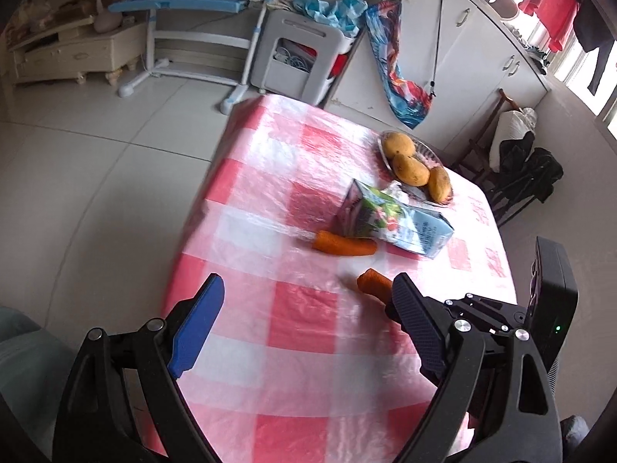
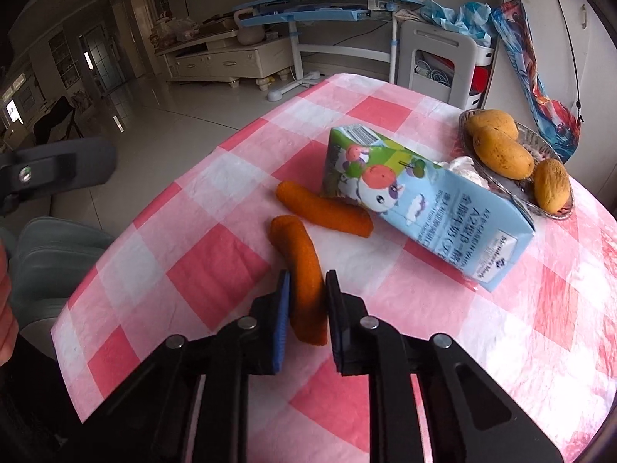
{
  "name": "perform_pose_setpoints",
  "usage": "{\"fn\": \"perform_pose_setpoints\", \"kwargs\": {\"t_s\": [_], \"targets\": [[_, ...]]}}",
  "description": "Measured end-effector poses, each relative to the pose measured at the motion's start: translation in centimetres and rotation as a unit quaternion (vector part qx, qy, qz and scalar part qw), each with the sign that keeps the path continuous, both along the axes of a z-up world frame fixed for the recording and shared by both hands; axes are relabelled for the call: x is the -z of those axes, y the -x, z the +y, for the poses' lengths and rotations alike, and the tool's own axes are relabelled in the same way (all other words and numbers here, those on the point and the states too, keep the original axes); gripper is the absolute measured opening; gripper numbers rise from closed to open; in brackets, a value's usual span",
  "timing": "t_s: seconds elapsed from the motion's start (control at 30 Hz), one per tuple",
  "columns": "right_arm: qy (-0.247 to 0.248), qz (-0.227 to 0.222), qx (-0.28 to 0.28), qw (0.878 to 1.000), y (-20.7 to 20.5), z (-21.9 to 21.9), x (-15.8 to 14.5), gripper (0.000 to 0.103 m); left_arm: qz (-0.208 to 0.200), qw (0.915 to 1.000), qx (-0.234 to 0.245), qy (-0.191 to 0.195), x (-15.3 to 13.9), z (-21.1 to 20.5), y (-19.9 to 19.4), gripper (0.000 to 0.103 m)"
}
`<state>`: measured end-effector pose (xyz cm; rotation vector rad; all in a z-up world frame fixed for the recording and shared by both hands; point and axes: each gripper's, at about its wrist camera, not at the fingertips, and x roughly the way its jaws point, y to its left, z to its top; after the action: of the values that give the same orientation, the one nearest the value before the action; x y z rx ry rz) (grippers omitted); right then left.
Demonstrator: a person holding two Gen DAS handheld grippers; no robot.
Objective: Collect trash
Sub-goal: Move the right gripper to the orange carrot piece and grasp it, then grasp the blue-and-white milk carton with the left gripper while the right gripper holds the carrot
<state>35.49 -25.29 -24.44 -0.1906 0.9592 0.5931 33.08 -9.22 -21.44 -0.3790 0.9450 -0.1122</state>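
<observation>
Two orange stick-shaped pieces lie on the pink checked table (image 2: 200, 270). My right gripper (image 2: 308, 276) is shut on the near orange piece (image 2: 300, 254), pads pressing both its sides. The far orange piece (image 2: 324, 210) leans against a blue-green milk carton (image 2: 424, 208) lying on its side, with a crumpled white tissue (image 2: 466, 168) at its top end. In the left wrist view my left gripper (image 1: 308, 281) hangs open and empty over the table's near part. The near orange piece (image 1: 372, 281) is half hidden behind its right finger, short of the far piece (image 1: 343, 245) and carton (image 1: 397, 223).
A glass plate (image 2: 540, 135) of mangoes (image 2: 501, 154) sits beyond the carton near the table's far right edge. A grey stool (image 2: 435, 58), a blue desk (image 2: 327, 4) and white cabinets (image 1: 462, 58) stand past the table. A hand (image 2: 7, 308) shows at the left.
</observation>
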Motion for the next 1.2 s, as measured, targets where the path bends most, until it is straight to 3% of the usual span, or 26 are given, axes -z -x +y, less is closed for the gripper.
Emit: {"fn": "perform_pose_setpoints", "kwargs": {"t_s": [0.13, 0.23, 0.33, 0.43, 0.53, 0.77, 0.8, 0.87, 0.93, 1.2], "targets": [[0.011, 0.023, 0.018, 1.0, 0.8, -4.0, -0.8, 0.018, 0.009, 0.9976, 0.033, 0.06, 1.4, -3.6, -1.7, 0.085], [0.001, 0.046, 0.043, 0.998, 1.4, -7.4, -0.9, 0.018, 0.026, 0.9901, 0.004, 0.138, 3.1, -4.8, -3.3, 0.085], [-0.03, 0.066, 0.076, 0.994, 1.6, -10.0, -0.7, 0.018, 0.039, 0.9759, -0.047, 0.21, 4.7, -5.2, -4.9, 0.085], [-0.048, 0.079, 0.087, 0.992, 1.5, -10.7, -0.2, 0.018, 0.051, 0.9646, -0.083, 0.245, 5.9, -6.0, -6.3, 0.085], [-0.056, 0.088, 0.088, 0.991, 1.4, -11.1, 0.3, 0.018, 0.076, 0.9477, -0.113, 0.289, 7.9, -6.7, -7.6, 0.085], [-0.067, 0.092, 0.082, 0.99, 0.5, -11.6, 0.7, 0.019, 0.067, 0.9158, -0.188, 0.349, 9.7, -7.2, -8.7, 0.084], [-0.067, 0.091, 0.081, 0.99, 0.4, -11.6, 0.8, 0.019, 0.063, 0.913, -0.194, 0.353, 9.8, -7.1, -8.7, 0.079], [-0.07, 0.092, 0.082, 0.99, 0.5, -11.8, 0.8, 0.019, 0.063, 0.9119, -0.19, 0.359, 10.0, -7.3, -8.9, 0.066], [-0.071, 0.092, 0.082, 0.99, 0.5, -11.9, 0.8, 0.019, 0.06, 0.9202, -0.185, 0.34, 9.7, -7.5, -9.1, 0.041], [-0.071, 0.09, 0.083, 0.99, 0.6, -12.0, 0.8, 0.019, 0.03, 0.9211, -0.171, 0.349, 8.0, -5.3, -7.6, 0.03]]}}
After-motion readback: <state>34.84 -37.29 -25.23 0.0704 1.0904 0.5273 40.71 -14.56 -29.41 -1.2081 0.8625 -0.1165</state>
